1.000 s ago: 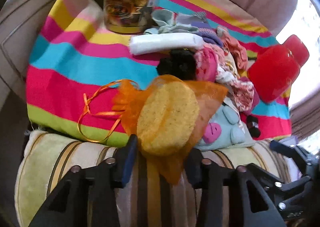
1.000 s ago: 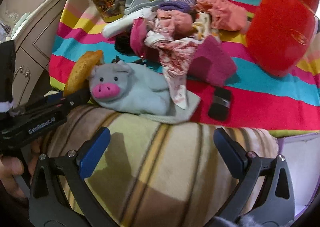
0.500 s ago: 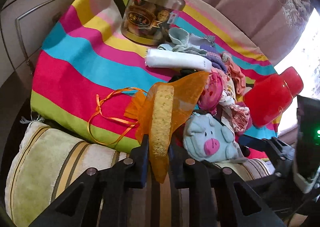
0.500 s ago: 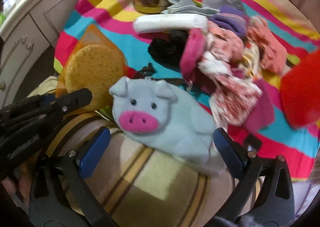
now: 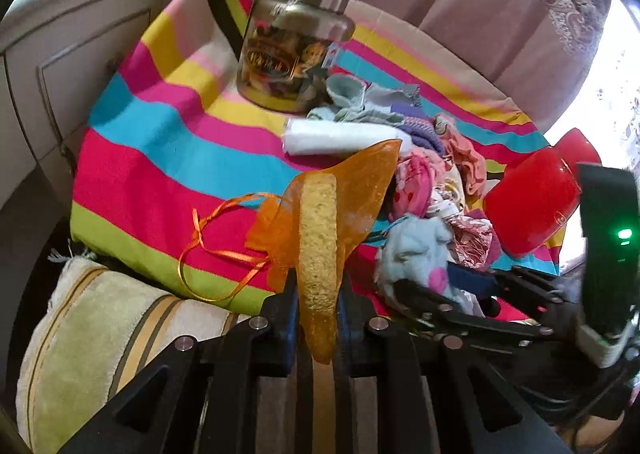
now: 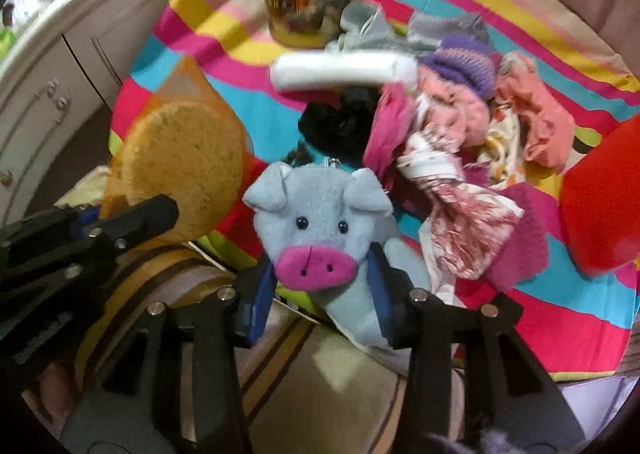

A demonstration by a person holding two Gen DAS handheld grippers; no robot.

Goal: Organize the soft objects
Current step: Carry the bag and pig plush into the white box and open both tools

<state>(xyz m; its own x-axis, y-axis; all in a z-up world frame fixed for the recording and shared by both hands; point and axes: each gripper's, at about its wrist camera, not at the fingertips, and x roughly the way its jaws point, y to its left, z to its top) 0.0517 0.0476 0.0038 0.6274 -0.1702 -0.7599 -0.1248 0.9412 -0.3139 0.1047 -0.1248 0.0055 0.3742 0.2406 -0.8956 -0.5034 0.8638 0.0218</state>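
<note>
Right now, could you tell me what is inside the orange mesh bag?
A round yellow sponge shows through the orange mesh bag, clamped by the left gripper. Whether anything lies behind the sponge is hidden.

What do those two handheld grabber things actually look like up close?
Both are matte black plastic. Each gripper, the left gripper and the right gripper, has two angular, open-framed fingers joined by silver rivets, and the right one's fingers carry blue pads. In the left wrist view, a black box with a glowing green light sits on the right tool. No sleeve is visible.
</note>
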